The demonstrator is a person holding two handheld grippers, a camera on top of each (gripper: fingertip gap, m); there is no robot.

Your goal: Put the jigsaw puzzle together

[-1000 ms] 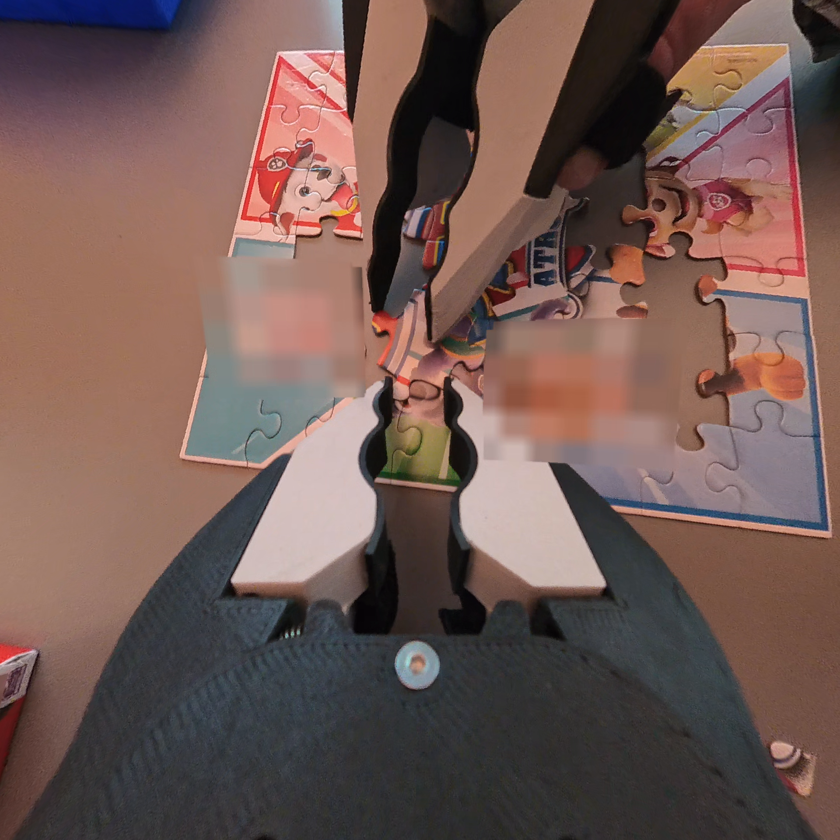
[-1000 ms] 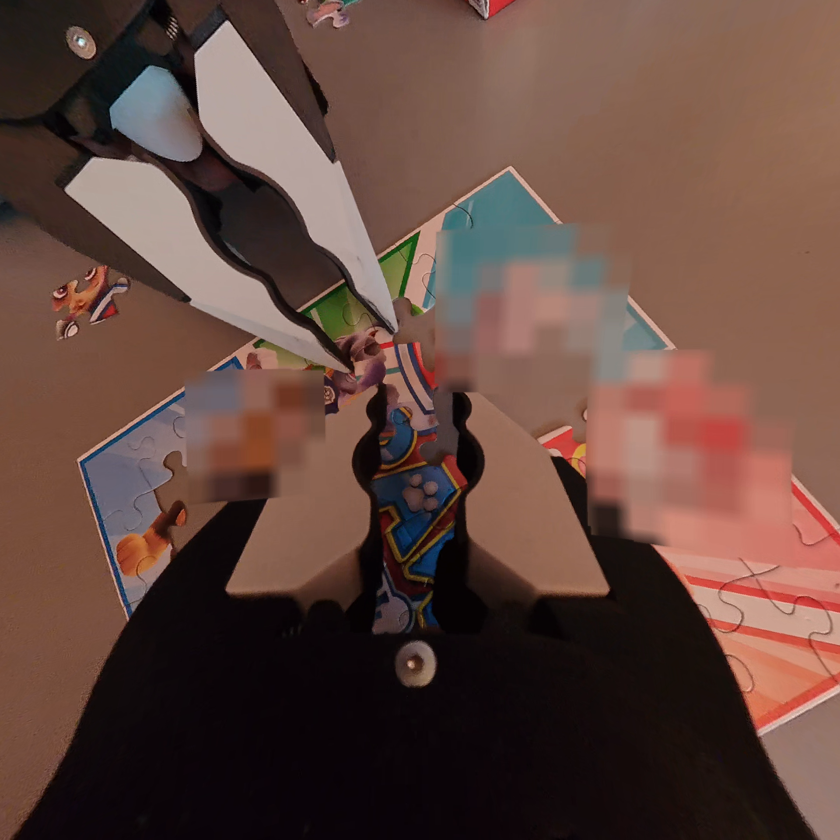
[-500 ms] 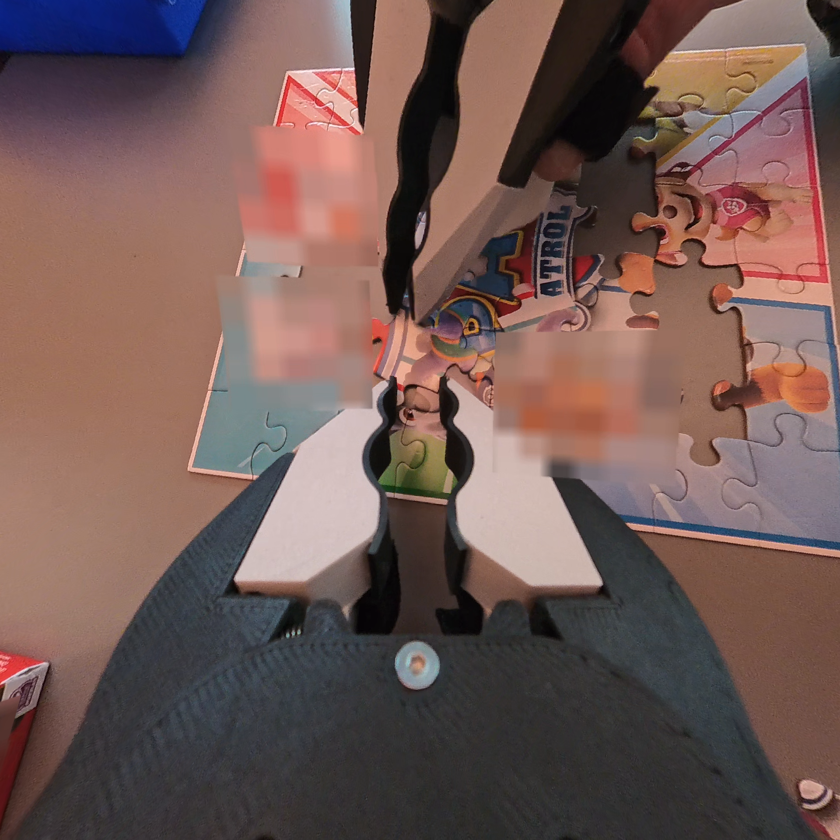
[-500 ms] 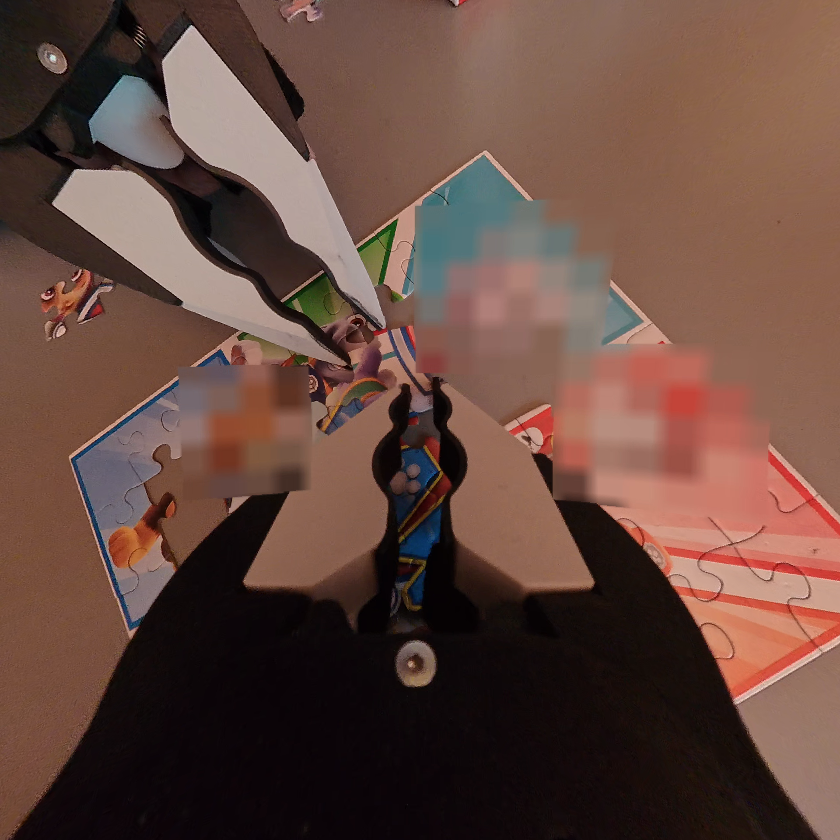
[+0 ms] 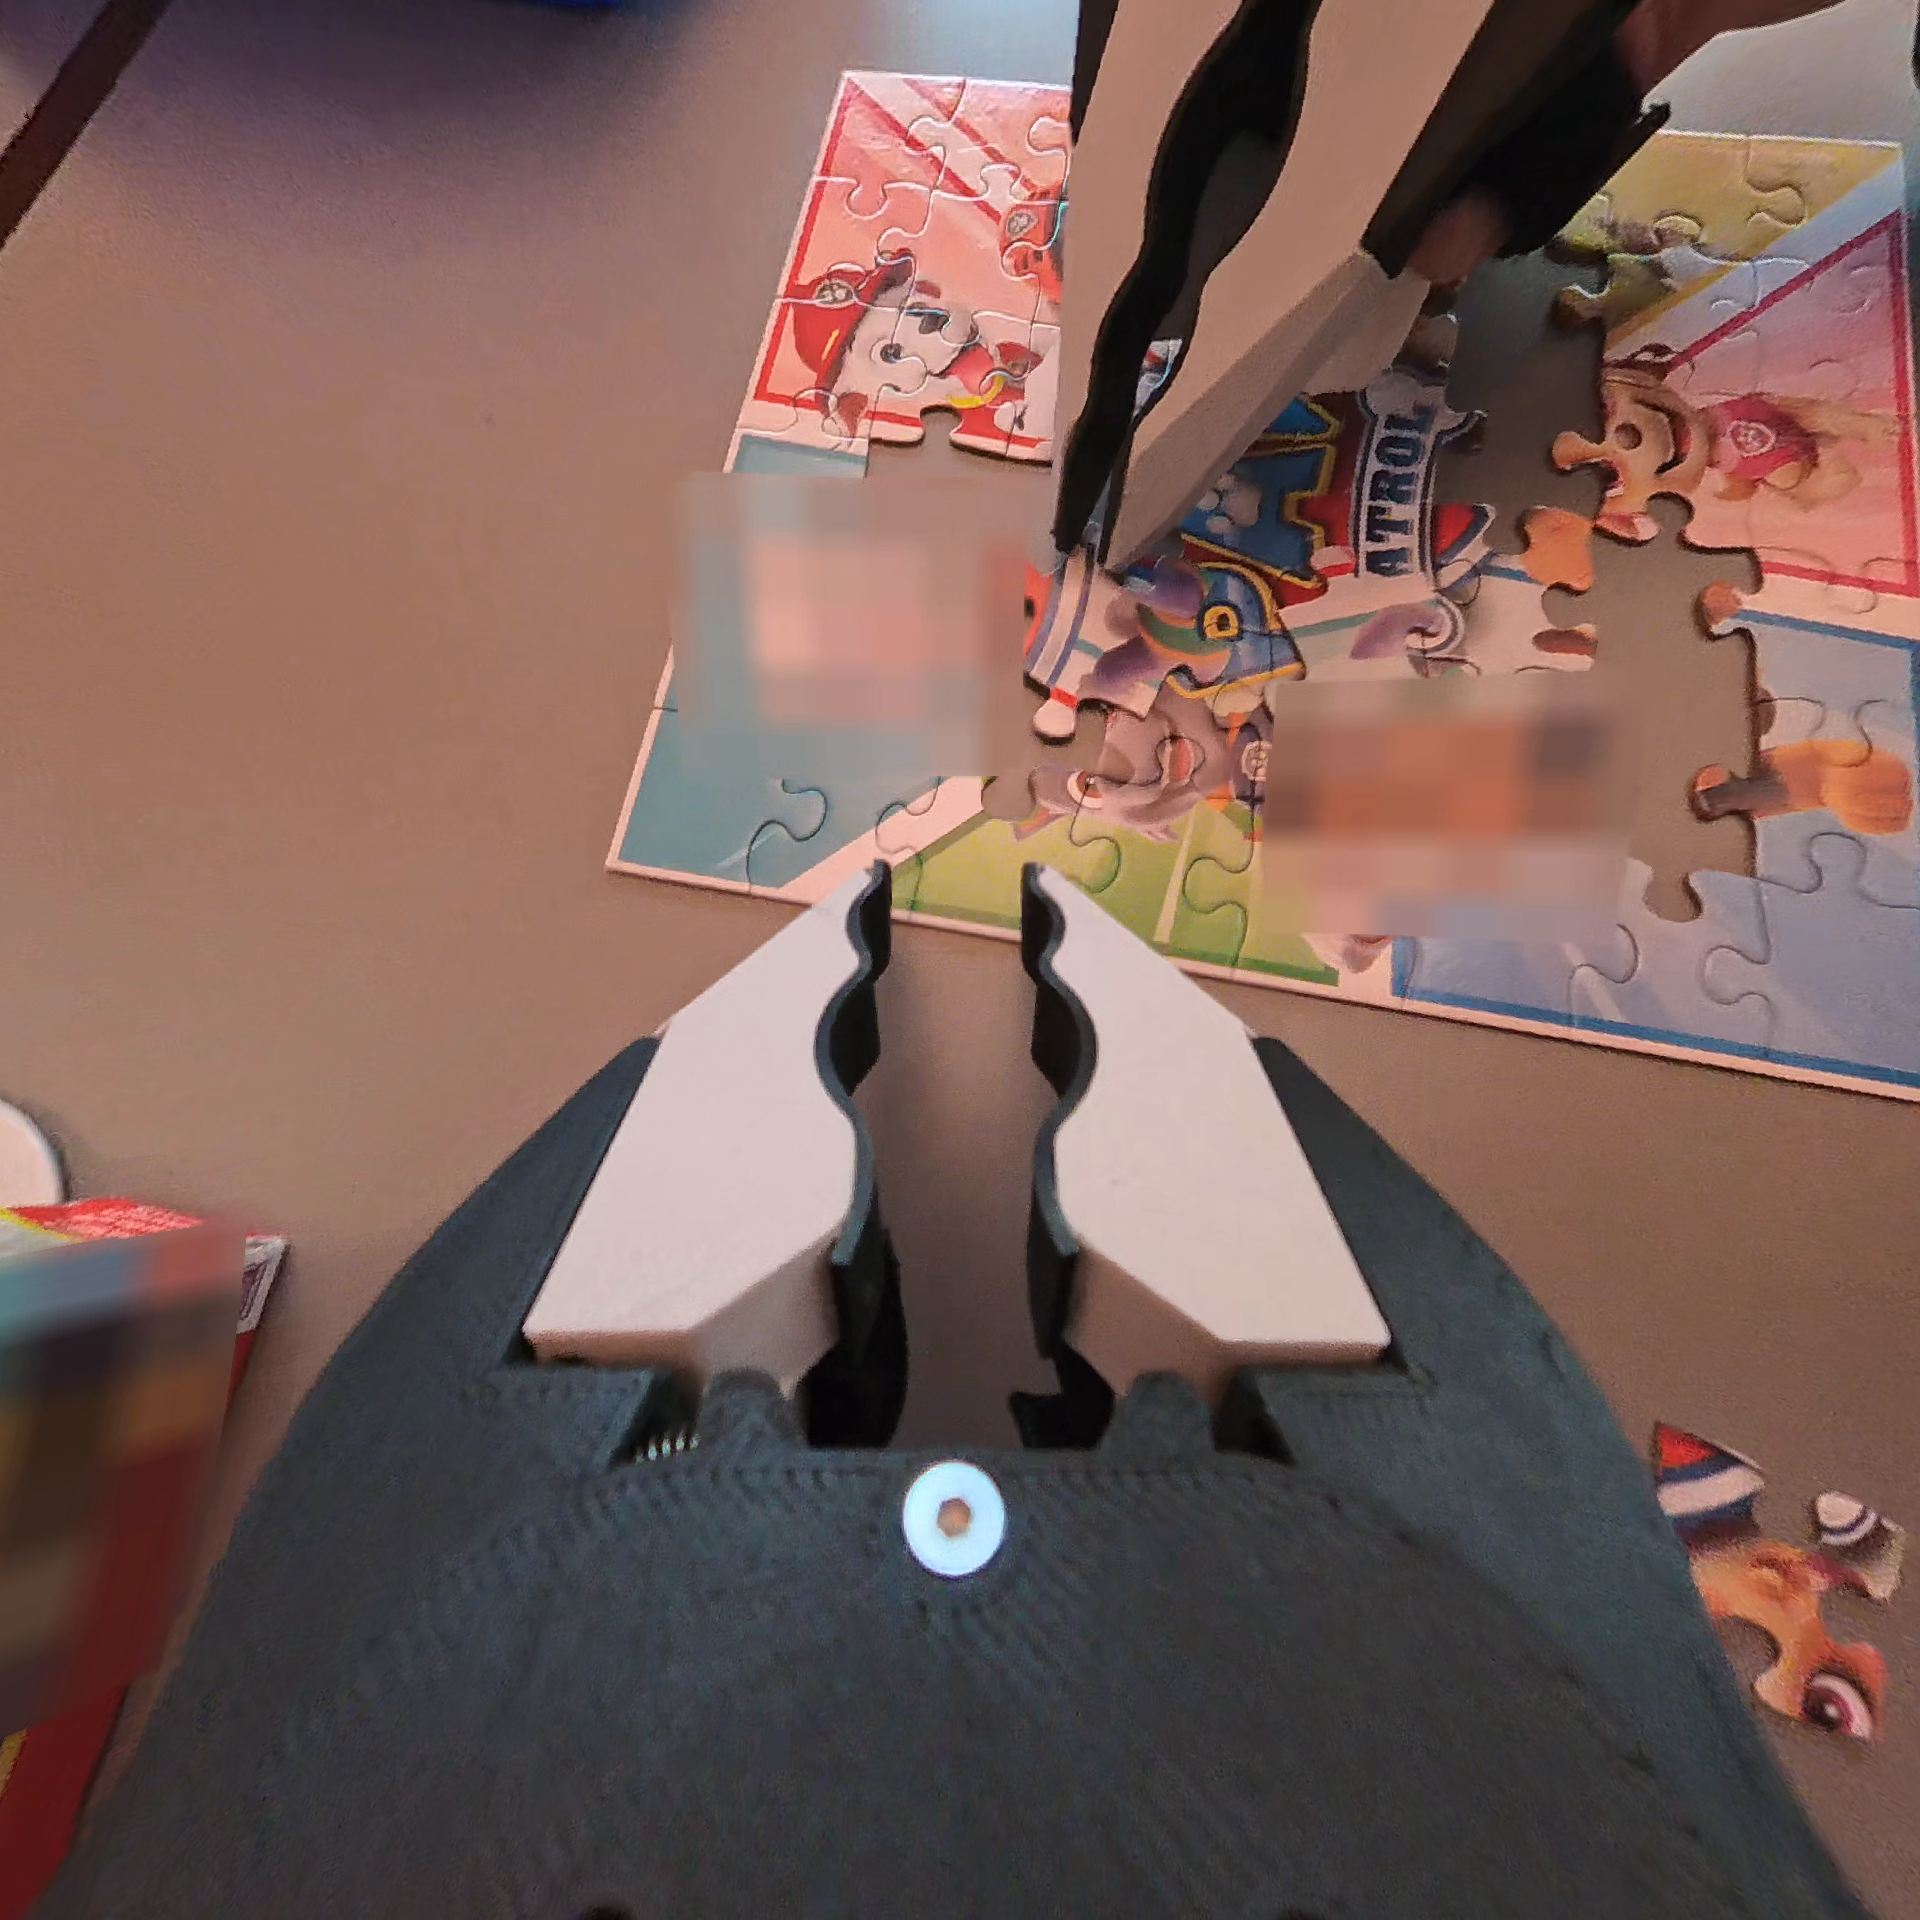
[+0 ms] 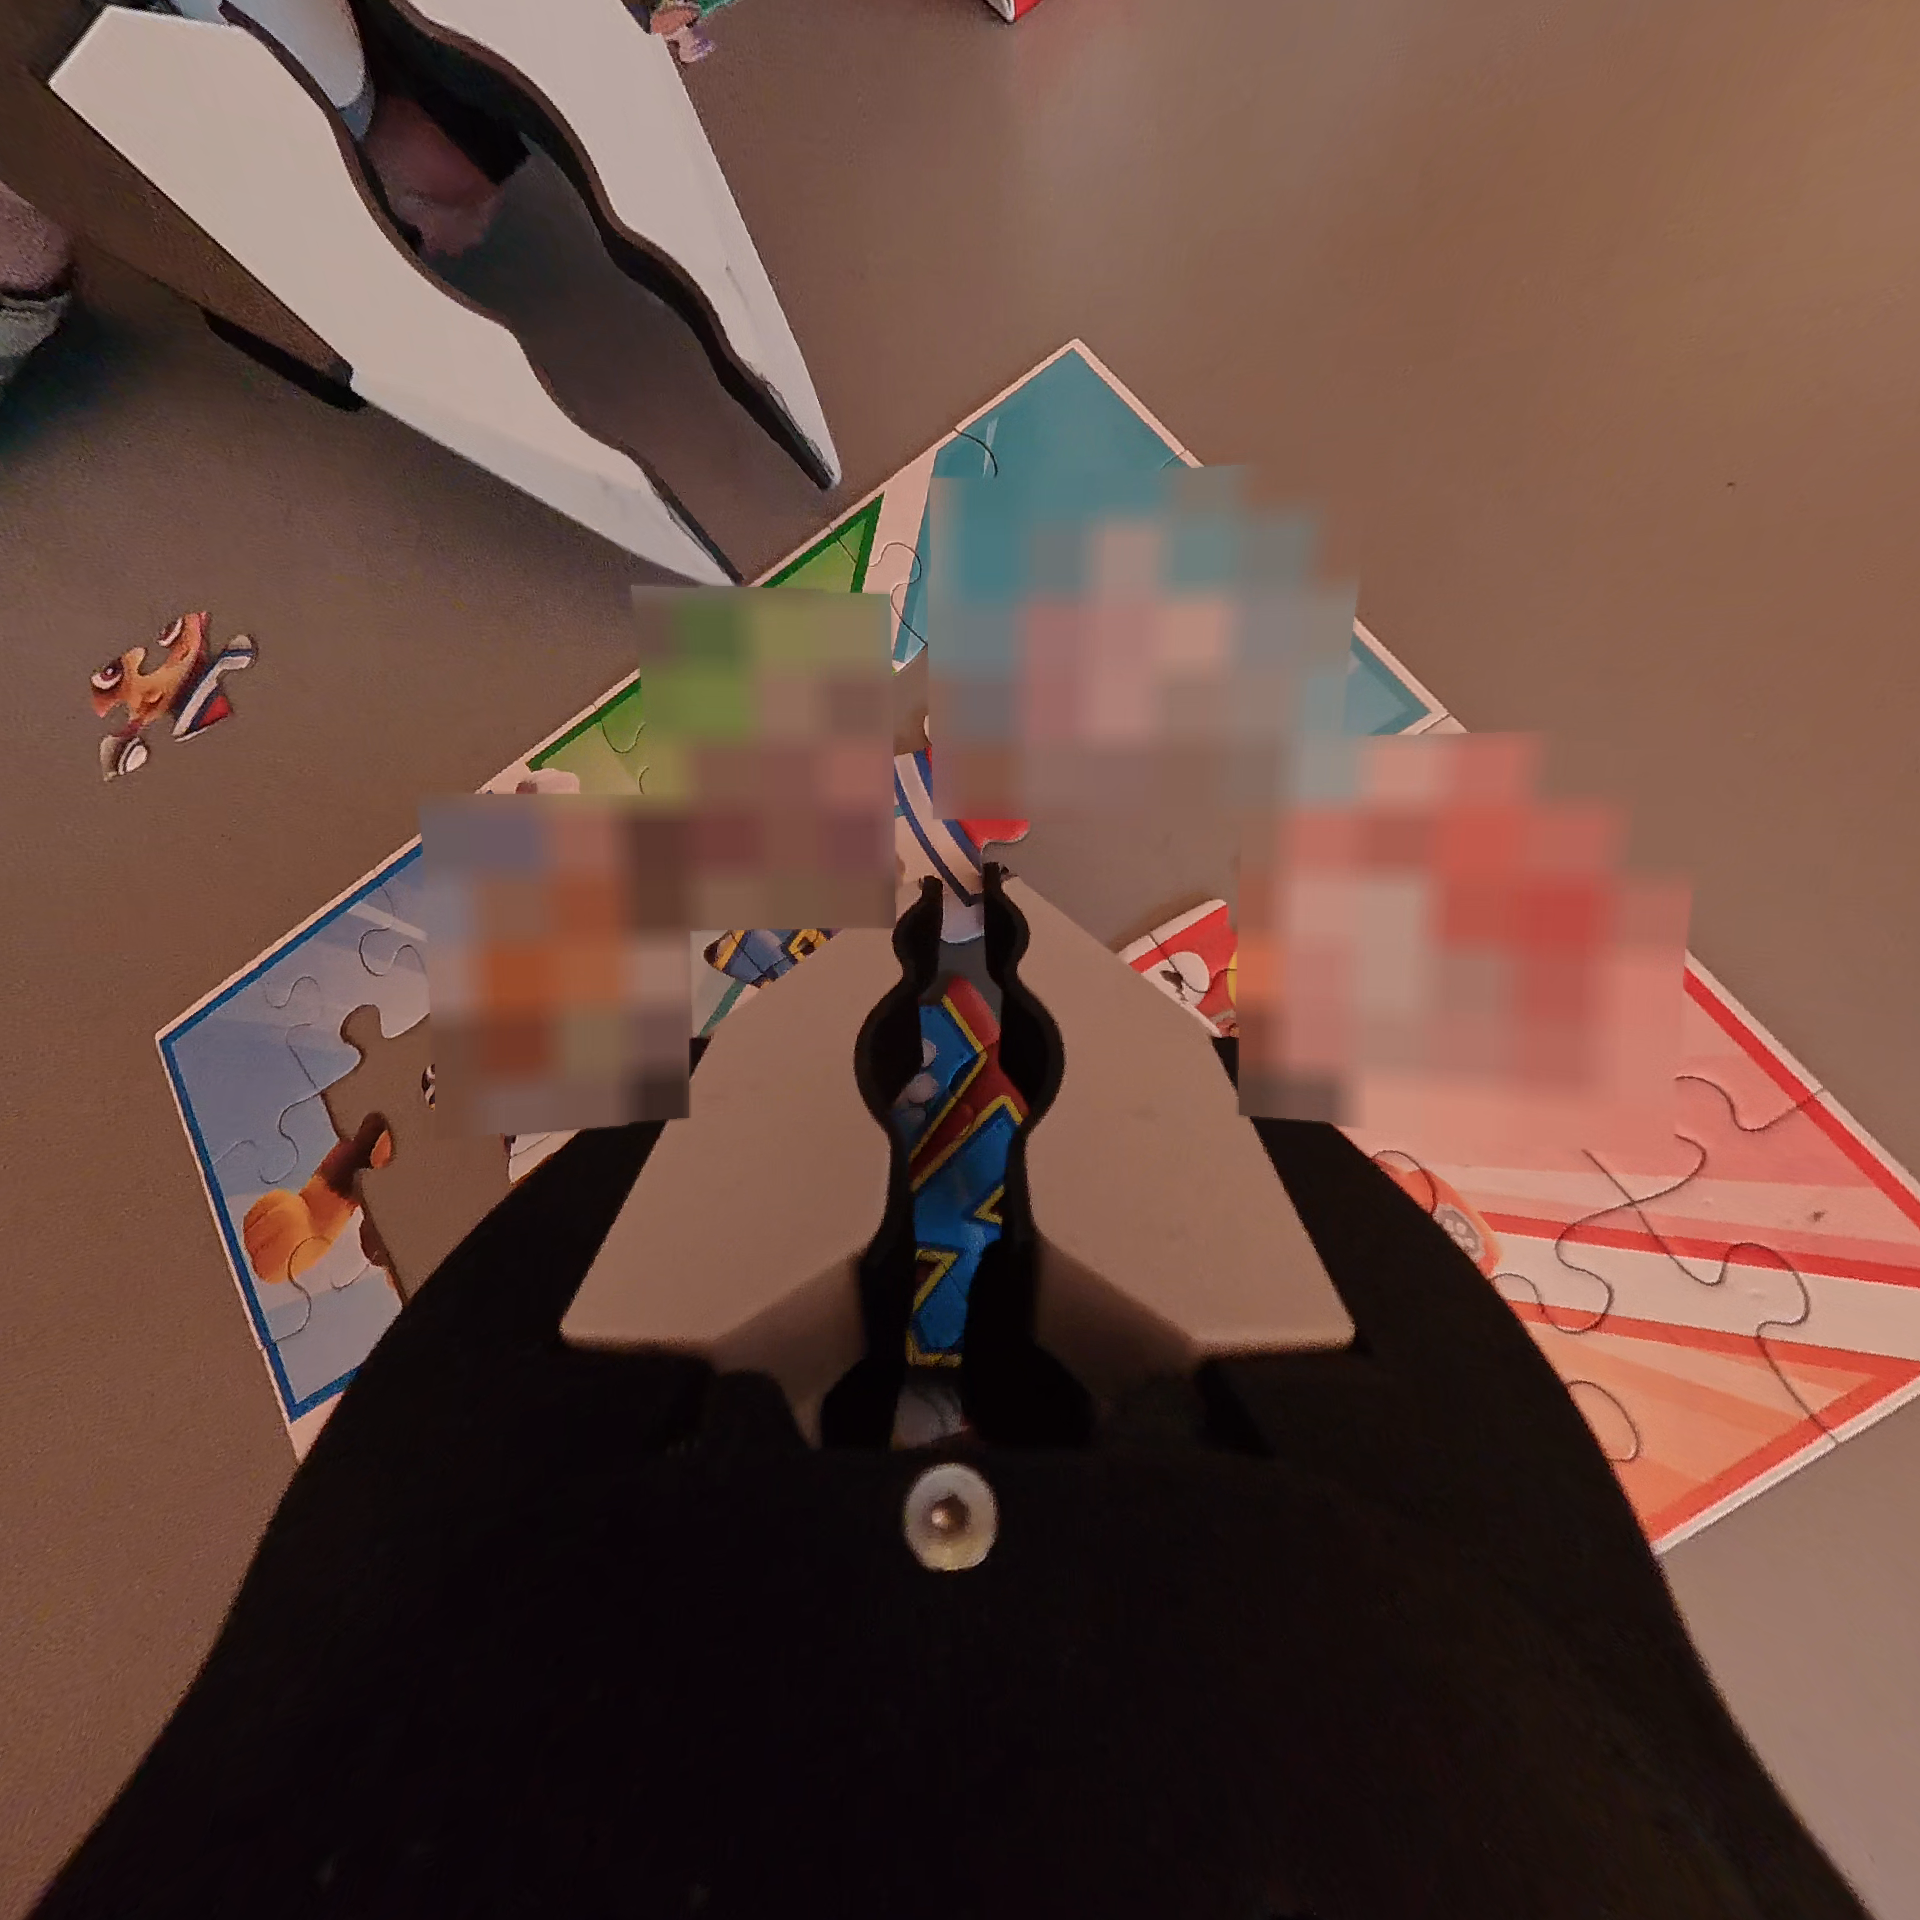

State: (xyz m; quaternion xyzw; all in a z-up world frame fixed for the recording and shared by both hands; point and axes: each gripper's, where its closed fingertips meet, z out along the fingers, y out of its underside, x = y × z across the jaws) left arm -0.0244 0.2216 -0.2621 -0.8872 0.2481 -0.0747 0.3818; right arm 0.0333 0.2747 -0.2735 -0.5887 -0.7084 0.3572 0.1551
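Observation:
A partly built cartoon jigsaw puzzle (image 5: 935,208) lies flat on the brown table; it also shows in the right wrist view (image 6: 1714,1299). It has open gaps on its right side (image 5: 1662,665) and near the top middle. My left gripper (image 5: 956,883) is open and empty, just short of the puzzle's near green edge. My right gripper (image 6: 961,888) is shut or nearly so, with its tips down on a piece (image 5: 1060,623) in the puzzle's middle. I cannot tell whether it pinches that piece. It comes in from above in the left wrist view (image 5: 1081,540).
A loose puzzle piece (image 5: 1787,1621) lies on the table near my left gripper's right side, also in the right wrist view (image 6: 156,686). A red box (image 5: 104,1507) stands at the lower left. The open left gripper (image 6: 779,525) shows at the upper left of the right wrist view.
My left gripper has drawn back off the puzzle toward its near edge and stays open. My right gripper's fingers have closed while its tips stay on the middle piece.

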